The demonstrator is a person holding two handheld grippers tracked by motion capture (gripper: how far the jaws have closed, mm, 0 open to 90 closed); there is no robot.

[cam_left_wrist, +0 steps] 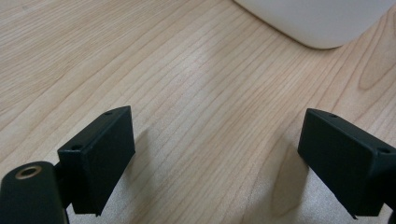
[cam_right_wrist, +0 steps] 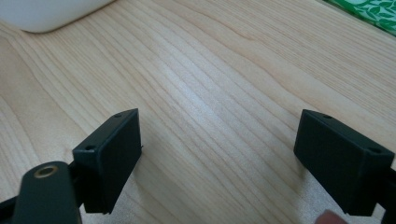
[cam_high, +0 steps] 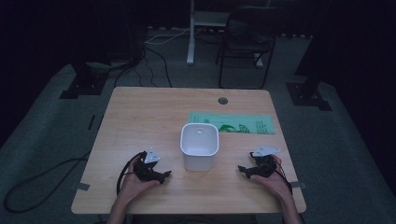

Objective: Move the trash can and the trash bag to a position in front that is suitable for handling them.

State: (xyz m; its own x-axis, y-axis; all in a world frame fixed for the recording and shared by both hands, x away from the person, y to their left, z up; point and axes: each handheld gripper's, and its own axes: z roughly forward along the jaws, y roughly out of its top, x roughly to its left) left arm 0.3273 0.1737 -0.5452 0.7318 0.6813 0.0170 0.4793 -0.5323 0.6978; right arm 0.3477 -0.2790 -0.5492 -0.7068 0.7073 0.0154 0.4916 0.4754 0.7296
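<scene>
Resting low on my light wooden table [cam_high: 140, 116], the left gripper [cam_left_wrist: 212, 163] and right gripper [cam_right_wrist: 217, 163] both have jaws spread wide, gripping nothing. The white square plastic bin [cam_high: 199, 145] stands upright between them, a green printed sheet [cam_high: 233, 123] just behind it.

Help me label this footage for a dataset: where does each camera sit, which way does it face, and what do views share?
High view: above the person's side, looking forward and down on the table; both forearms, left hand-held gripper, right hand-held gripper.
Left gripper view: rides the left hand-held gripper, low over the wood; its open jaws.
Right gripper view: the same on the right; open jaws, a fingertip, green sheet.
All three share the white container.
</scene>
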